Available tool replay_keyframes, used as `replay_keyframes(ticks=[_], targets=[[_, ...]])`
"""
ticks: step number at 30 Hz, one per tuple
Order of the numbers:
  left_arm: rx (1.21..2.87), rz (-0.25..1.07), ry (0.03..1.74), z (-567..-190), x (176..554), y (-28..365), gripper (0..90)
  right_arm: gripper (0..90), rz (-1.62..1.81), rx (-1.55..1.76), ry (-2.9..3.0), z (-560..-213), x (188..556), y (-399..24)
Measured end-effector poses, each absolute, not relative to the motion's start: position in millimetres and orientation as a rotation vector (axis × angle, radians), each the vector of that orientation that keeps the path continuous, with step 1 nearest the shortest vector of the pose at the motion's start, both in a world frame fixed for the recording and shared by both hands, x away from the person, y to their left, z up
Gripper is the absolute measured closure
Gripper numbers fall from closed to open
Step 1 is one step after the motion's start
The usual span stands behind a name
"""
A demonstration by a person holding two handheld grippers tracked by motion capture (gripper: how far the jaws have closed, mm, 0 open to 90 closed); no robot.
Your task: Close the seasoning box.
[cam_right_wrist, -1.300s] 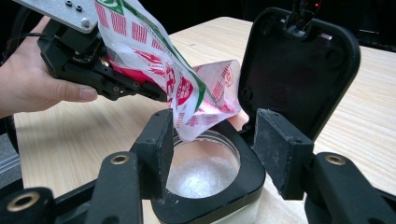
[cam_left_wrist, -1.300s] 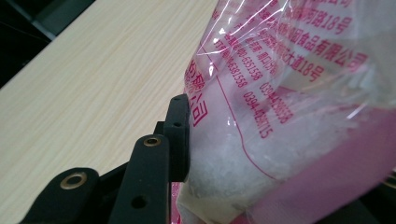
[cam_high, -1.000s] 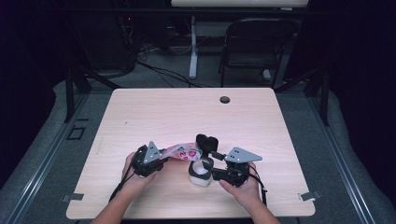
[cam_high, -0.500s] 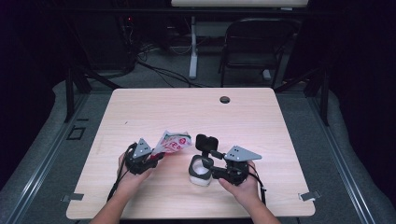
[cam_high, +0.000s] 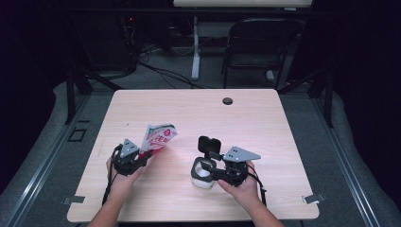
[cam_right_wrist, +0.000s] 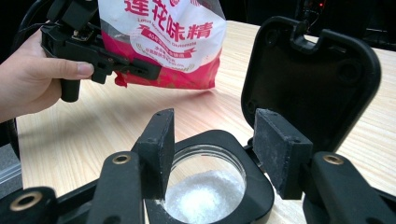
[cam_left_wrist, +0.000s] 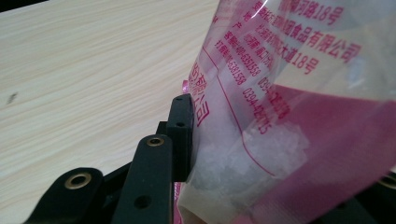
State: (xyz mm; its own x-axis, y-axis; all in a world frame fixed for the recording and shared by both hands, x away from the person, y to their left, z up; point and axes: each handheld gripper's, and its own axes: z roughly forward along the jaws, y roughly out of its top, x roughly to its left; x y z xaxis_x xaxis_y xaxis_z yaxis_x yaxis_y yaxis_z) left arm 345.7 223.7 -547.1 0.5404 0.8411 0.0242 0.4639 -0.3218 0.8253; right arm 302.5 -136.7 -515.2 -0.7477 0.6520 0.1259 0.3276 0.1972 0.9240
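Evidently the left tongs clamp the red-and-clear seasoning bag by its lower end, mouth tilted up at left centre so no crystals spill. Lower centre, the right tongs grip the open-lidded jar, steadying it on the counter.

A red-and-white printed bag, a black-lidded jar of white crystals, a pale wood table.

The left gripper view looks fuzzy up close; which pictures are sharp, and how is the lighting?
Left gripper view: the bag is so close its print blurs, while the table grain stays crisp. Right gripper view: the jar and bag label are sharp. High view: the tabletop is evenly lit and the room around it is dark.
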Motion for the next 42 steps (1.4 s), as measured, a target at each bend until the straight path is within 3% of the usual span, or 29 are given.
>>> replay_keyframes(ticks=[25,42], targets=[[1.818,0.776,1.408,-549,348,276,70.6,48.6,1.578,0.929,2.182,-514,305,-135],[2.003,0.889,1.367,-557,352,261,67.4,48.6,1.564,0.937,2.182,-515,305,-136]])
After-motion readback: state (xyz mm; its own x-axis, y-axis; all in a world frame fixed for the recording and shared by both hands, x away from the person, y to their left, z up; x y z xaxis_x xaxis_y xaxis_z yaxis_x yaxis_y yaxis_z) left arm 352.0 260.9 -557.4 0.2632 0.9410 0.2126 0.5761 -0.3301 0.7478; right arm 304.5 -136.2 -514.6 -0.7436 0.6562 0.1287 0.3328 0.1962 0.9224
